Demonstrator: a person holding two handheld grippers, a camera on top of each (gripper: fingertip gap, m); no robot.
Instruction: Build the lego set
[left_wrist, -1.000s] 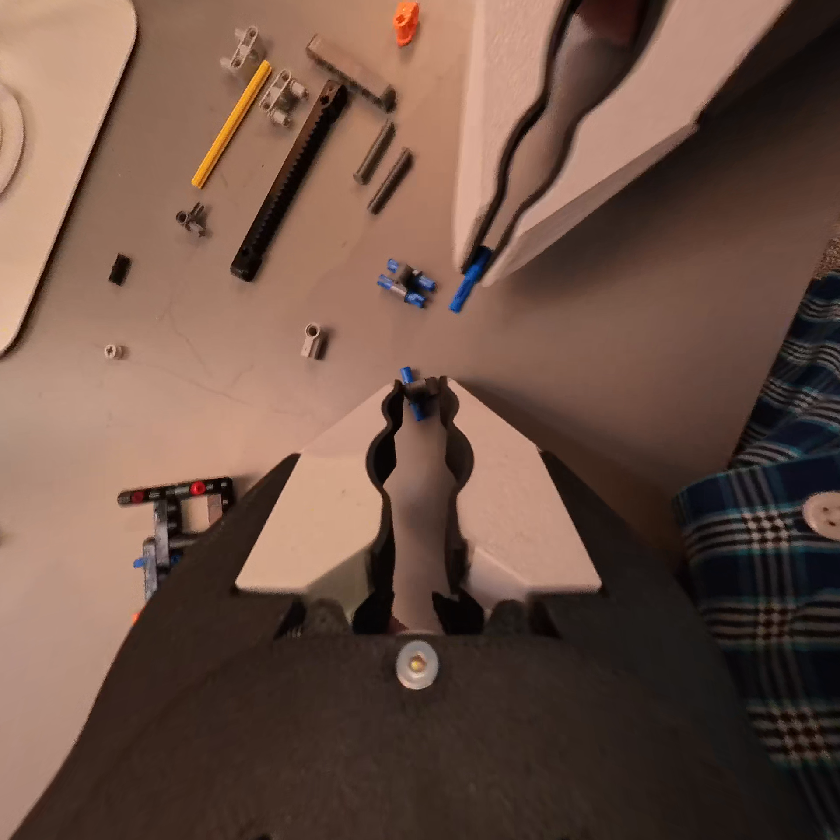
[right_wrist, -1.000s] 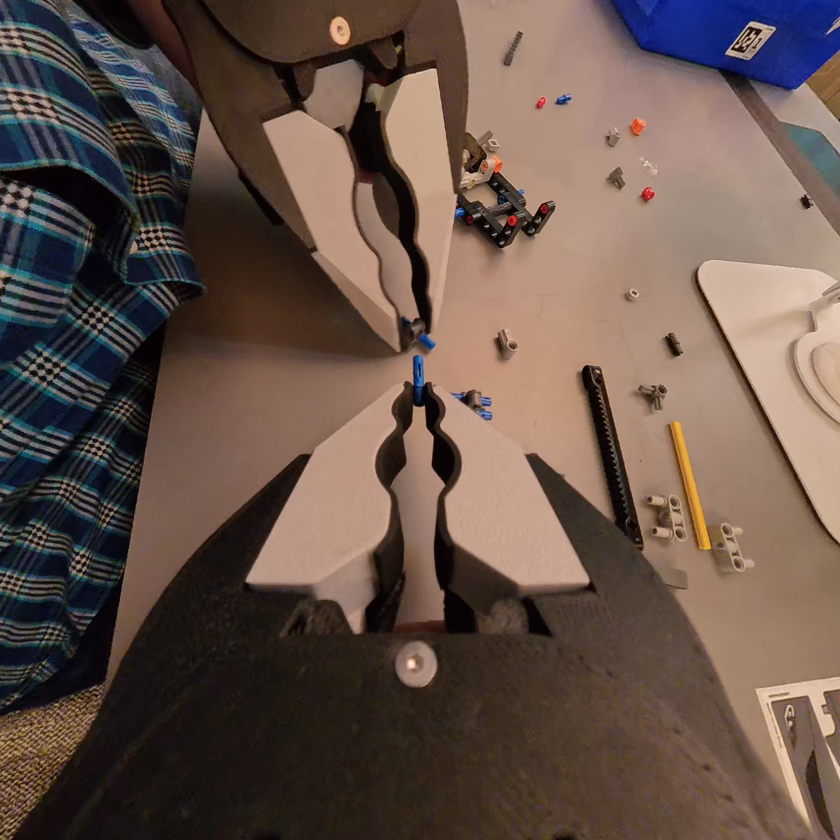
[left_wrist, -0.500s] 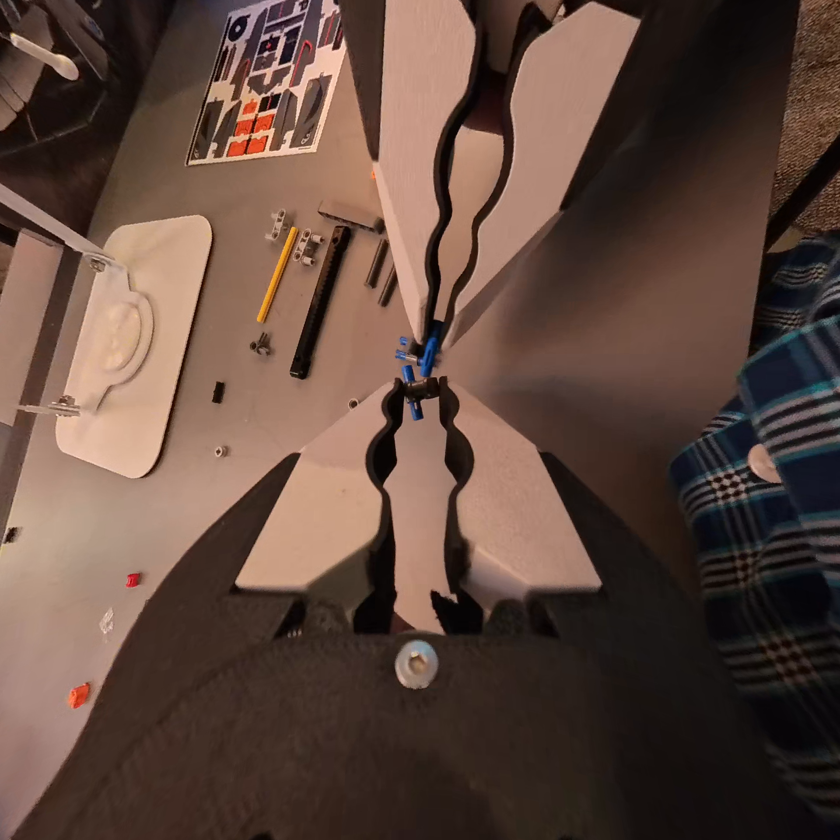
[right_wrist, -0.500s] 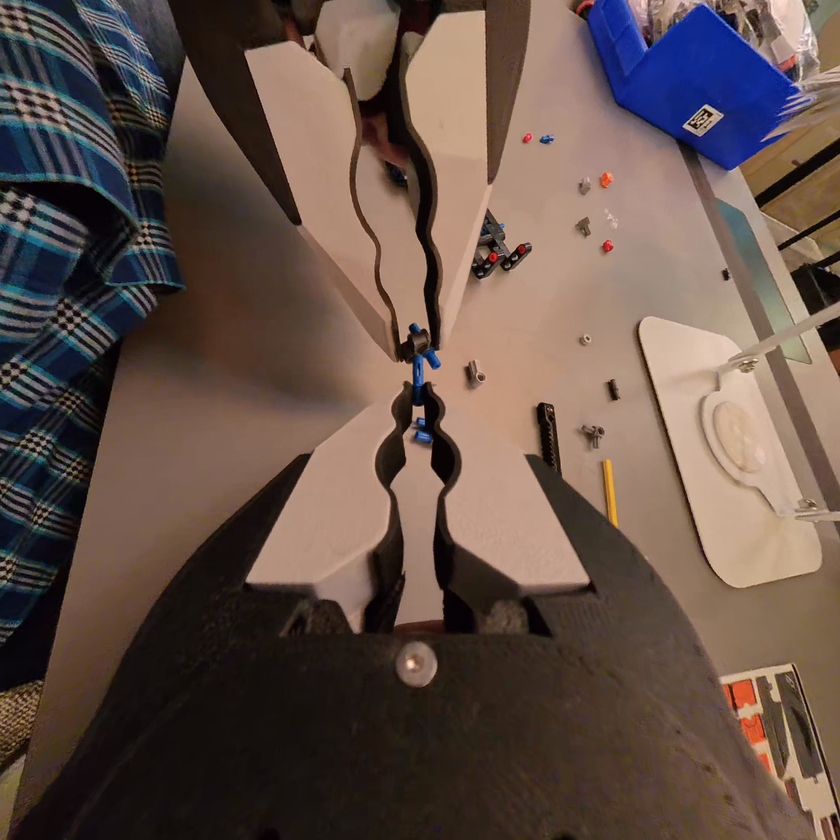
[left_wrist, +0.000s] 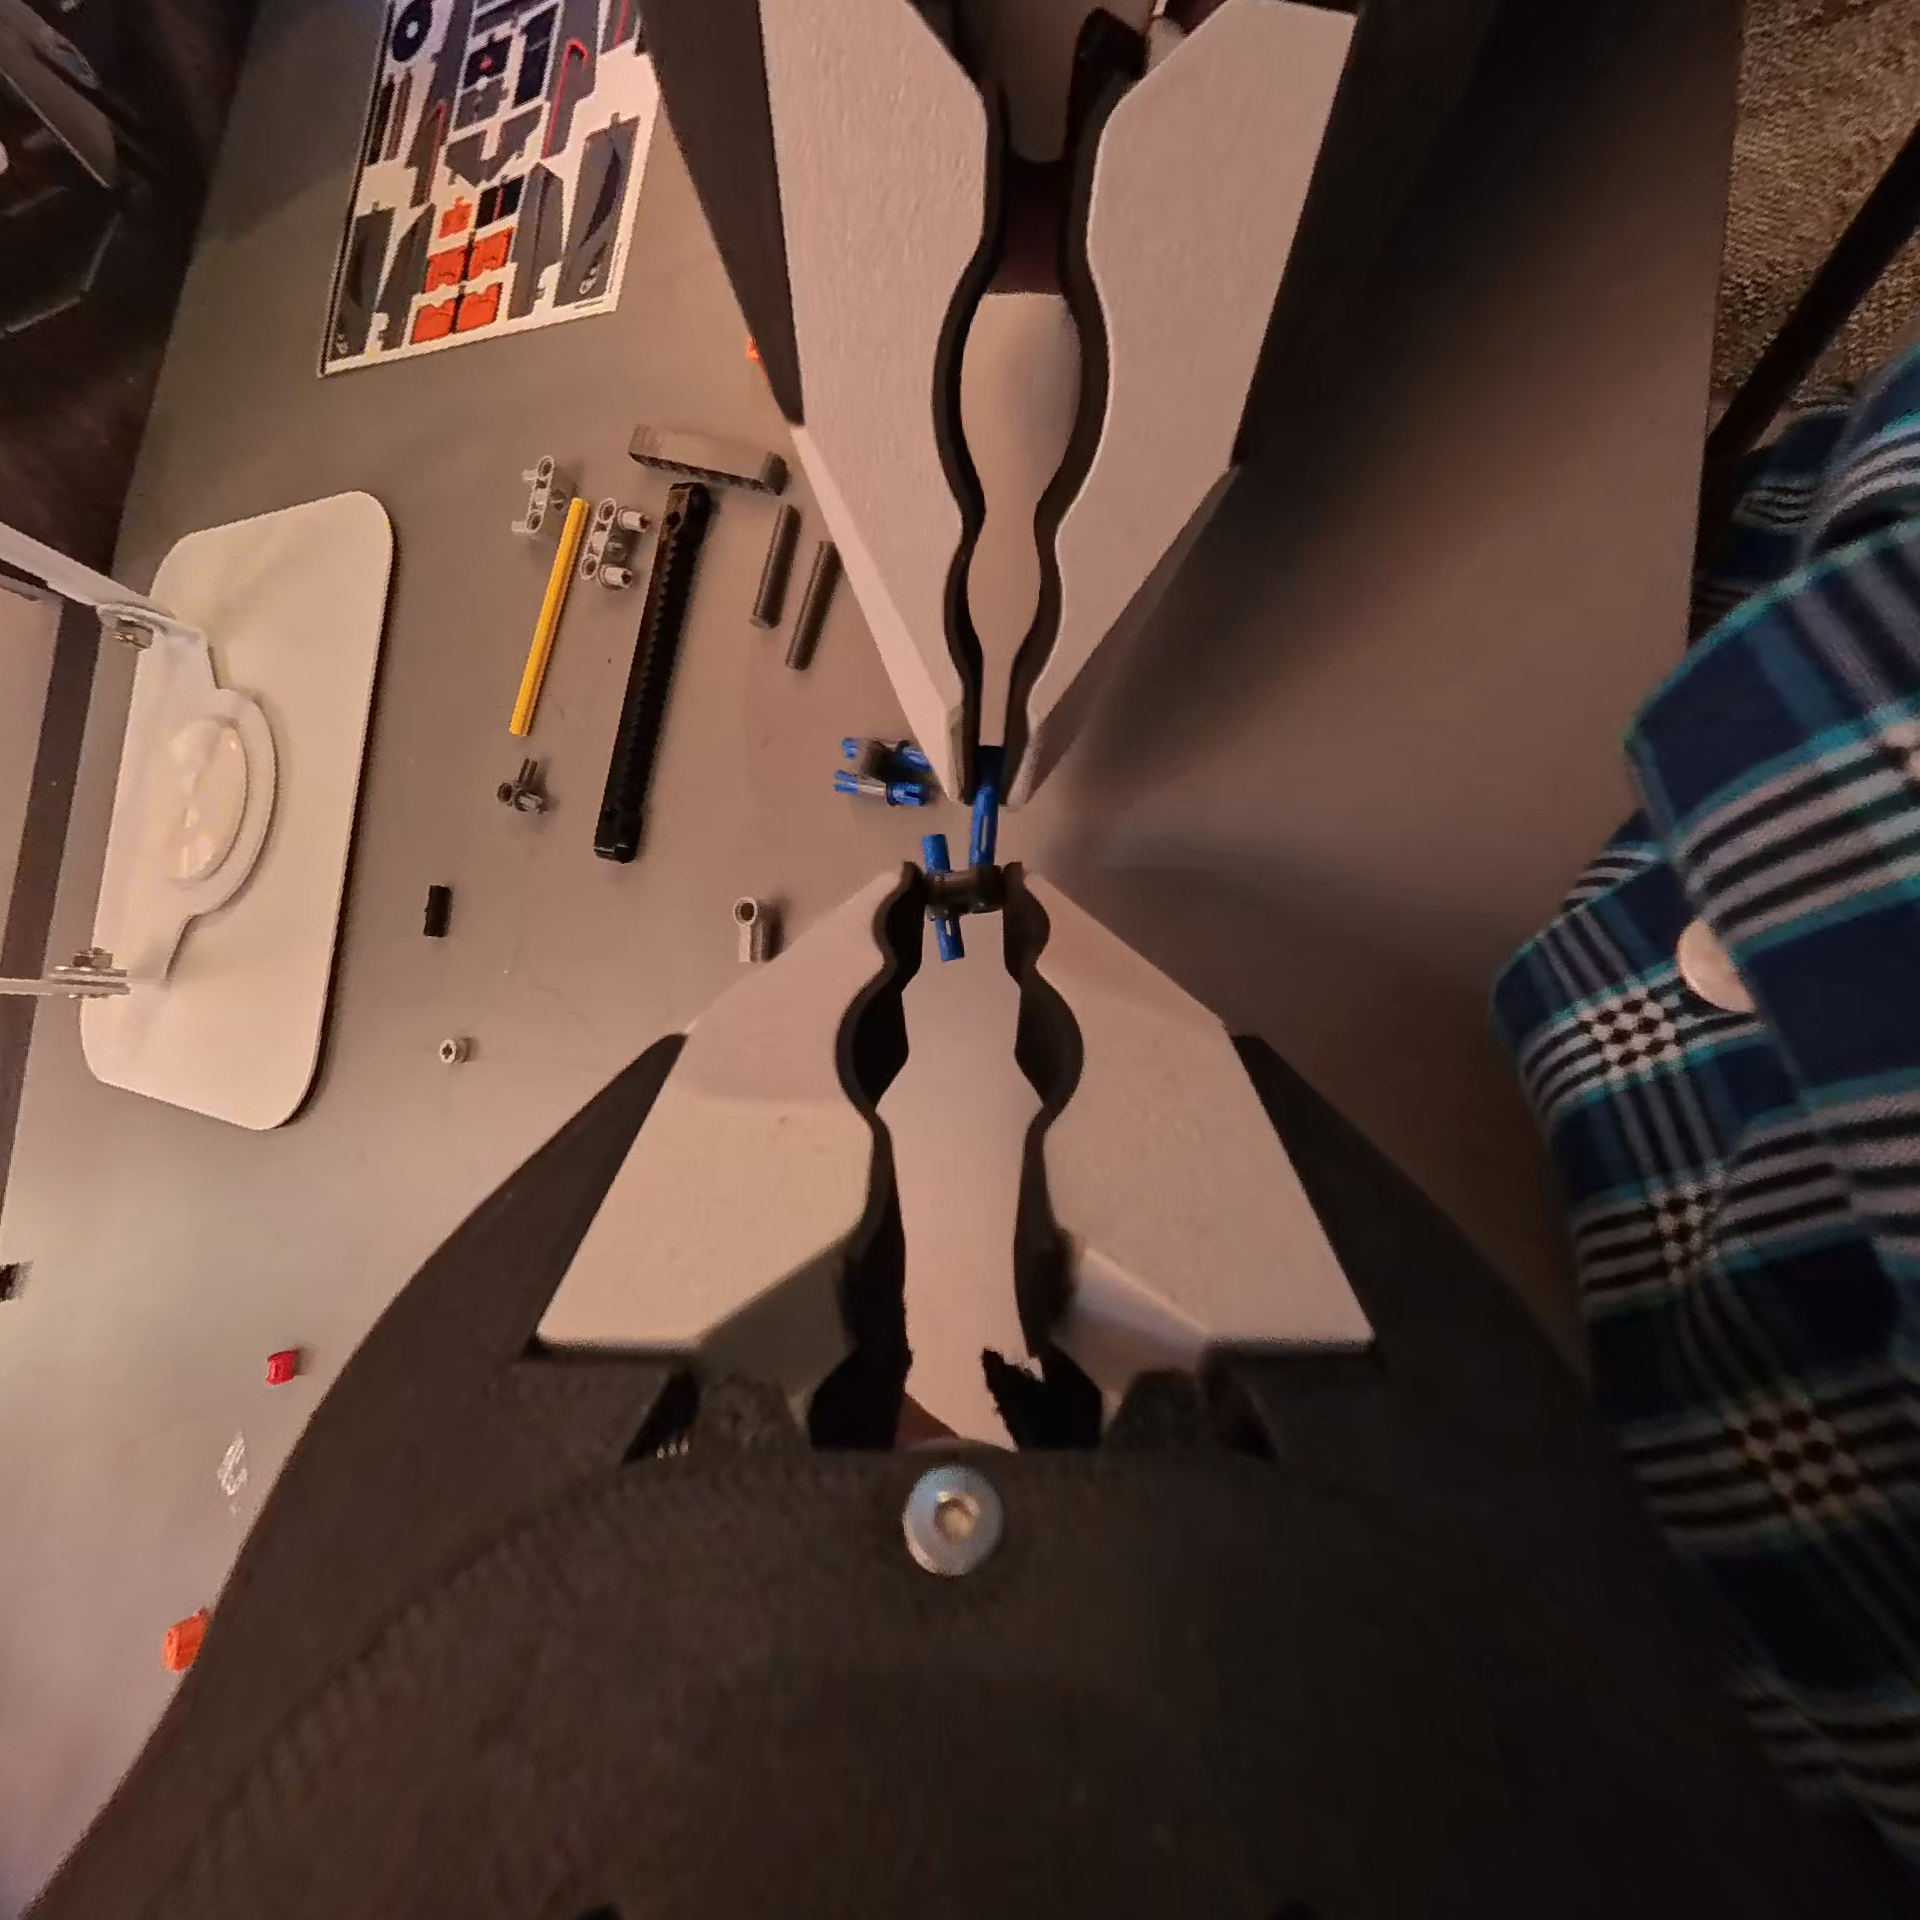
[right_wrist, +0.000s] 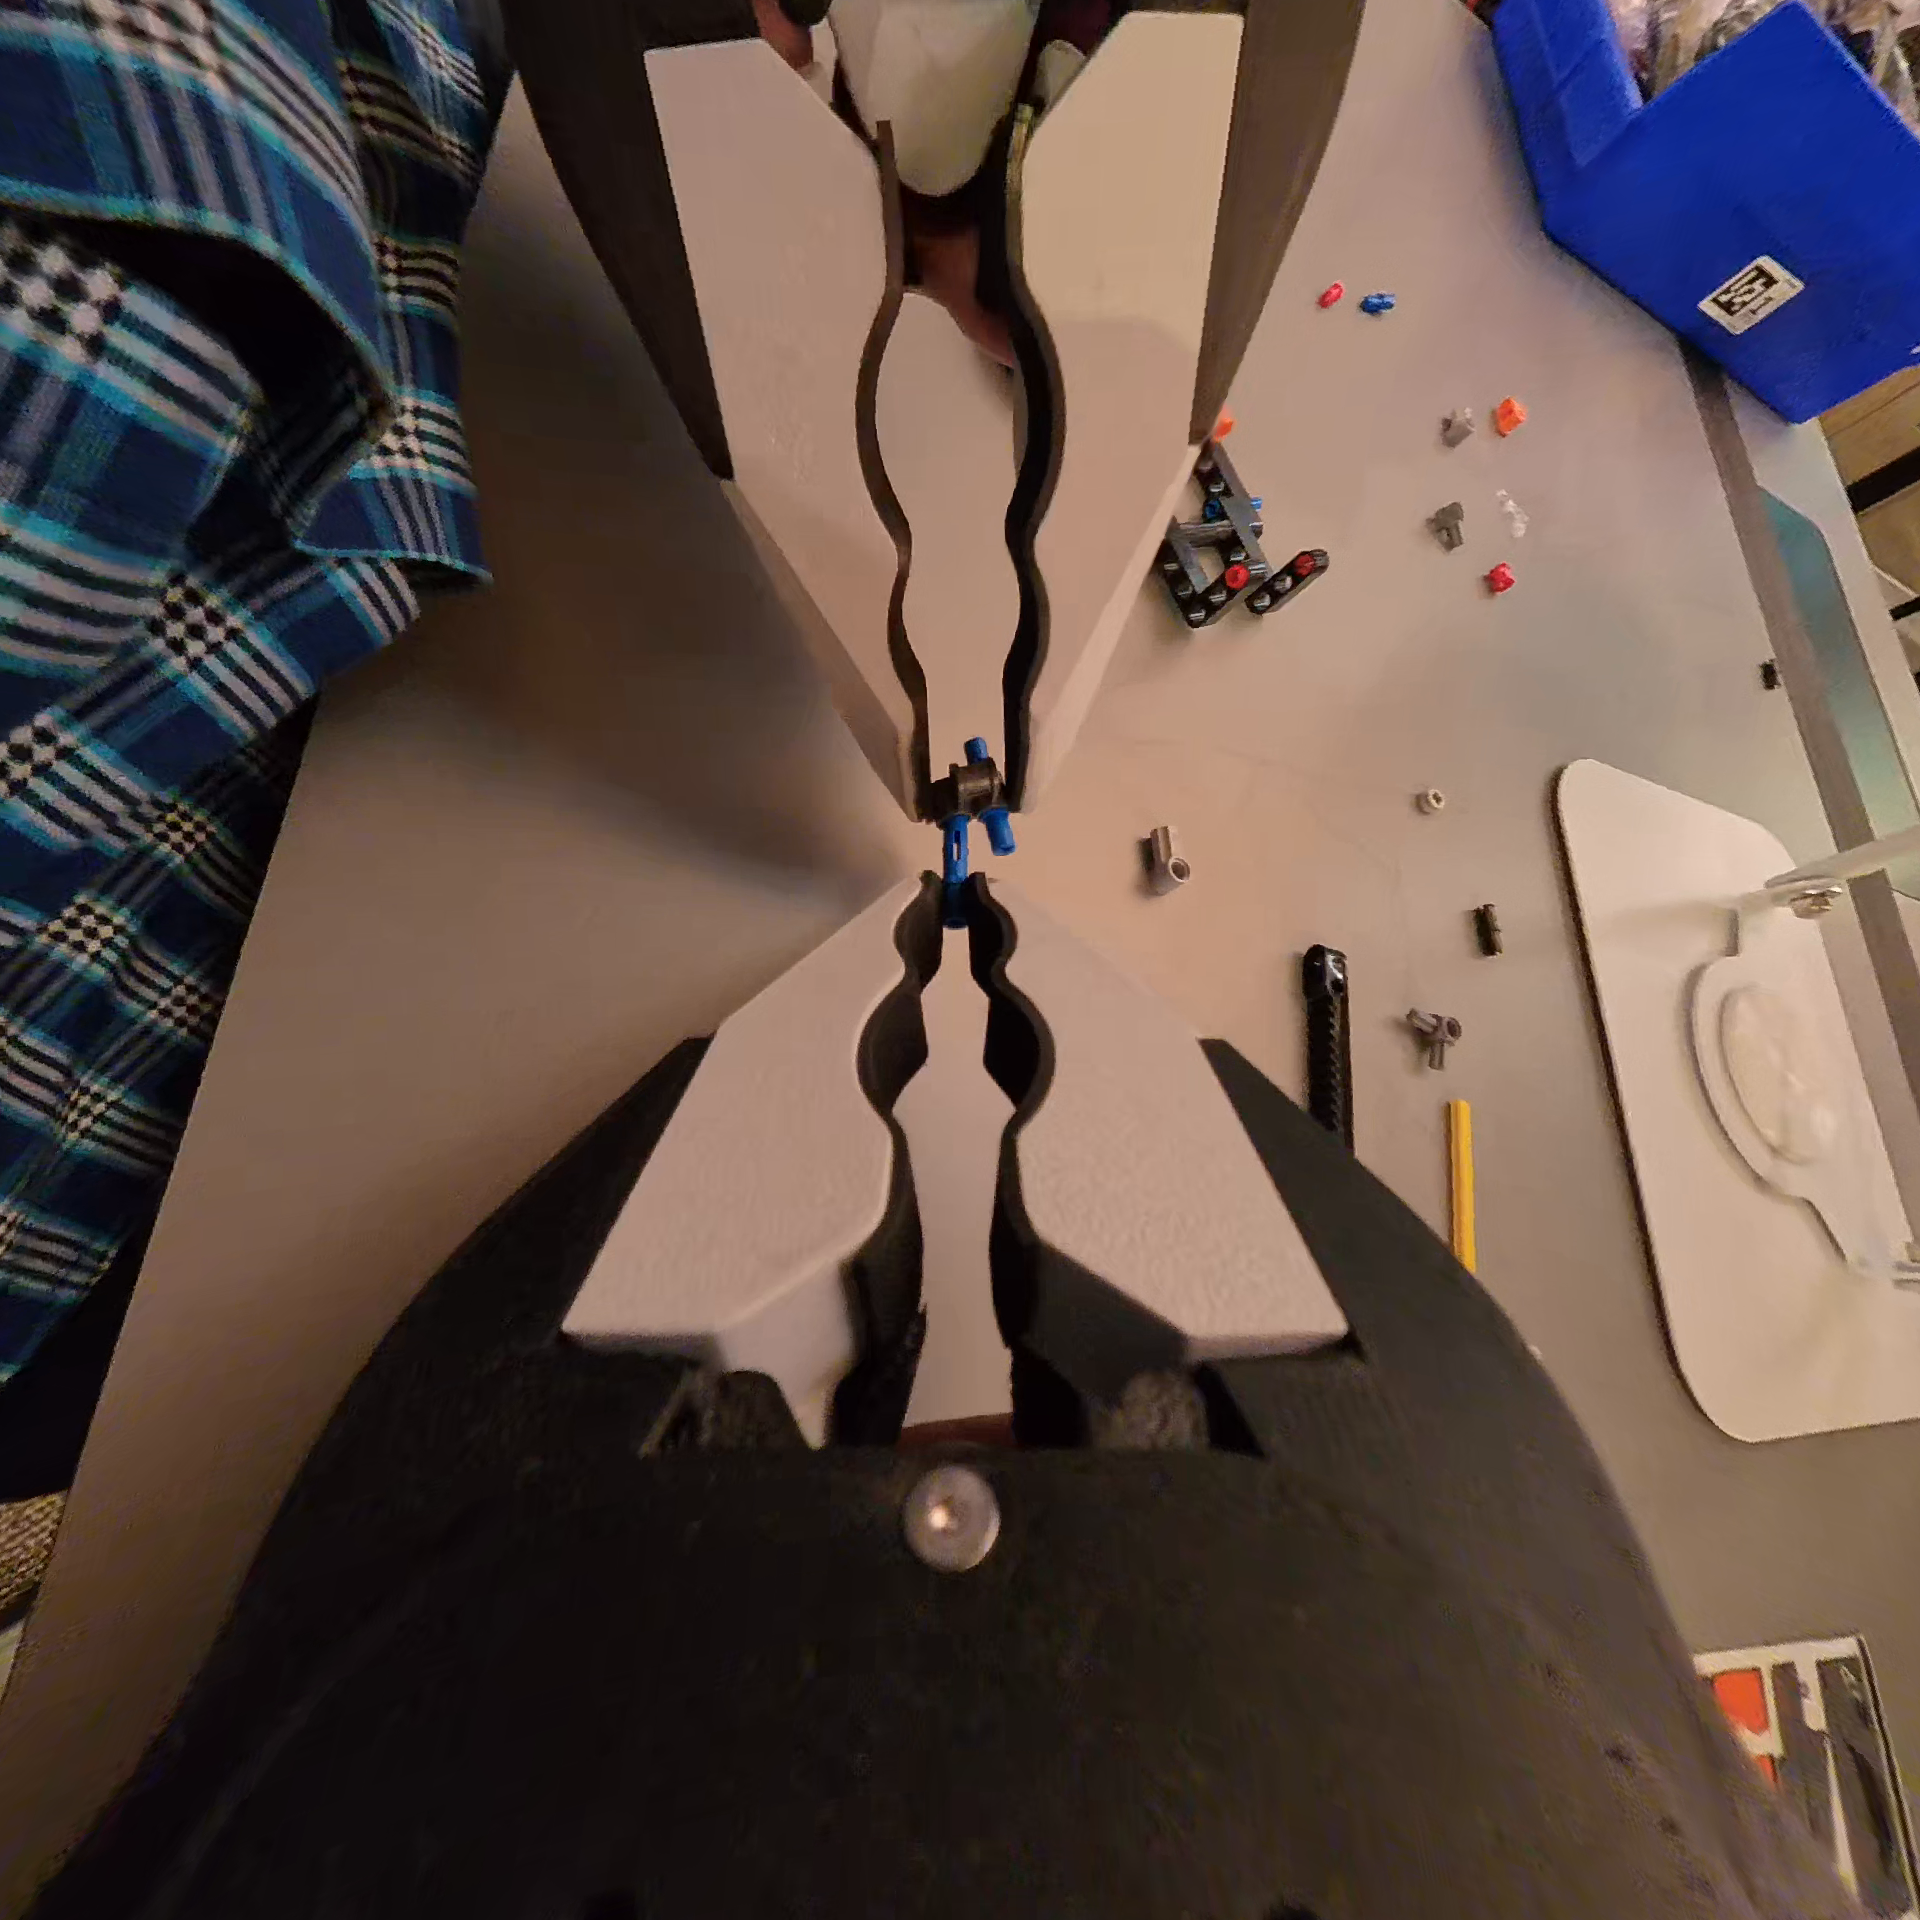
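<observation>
Above the middle of the grey desk (left_wrist: 1299, 727), the left hand-held gripper (left_wrist: 961, 894) is pinched on a dark grey connector (left_wrist: 966, 891) already carrying a blue pin. The right hand-held gripper (right_wrist: 951, 894) is pinched on another blue pin (right_wrist: 953, 868), its tip at the connector. Both are light, rigid, slippery plastic; best held across the middle.

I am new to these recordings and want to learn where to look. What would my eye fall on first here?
First, the two grippers meeting tip to tip in mid-air above the grey table: the left gripper pinches a small dark connector with a blue pin through it, and the right gripper holds a blue pin against it. Next, the loose parts on the table, especially the long black toothed bar and the yellow rod beside it.
</observation>
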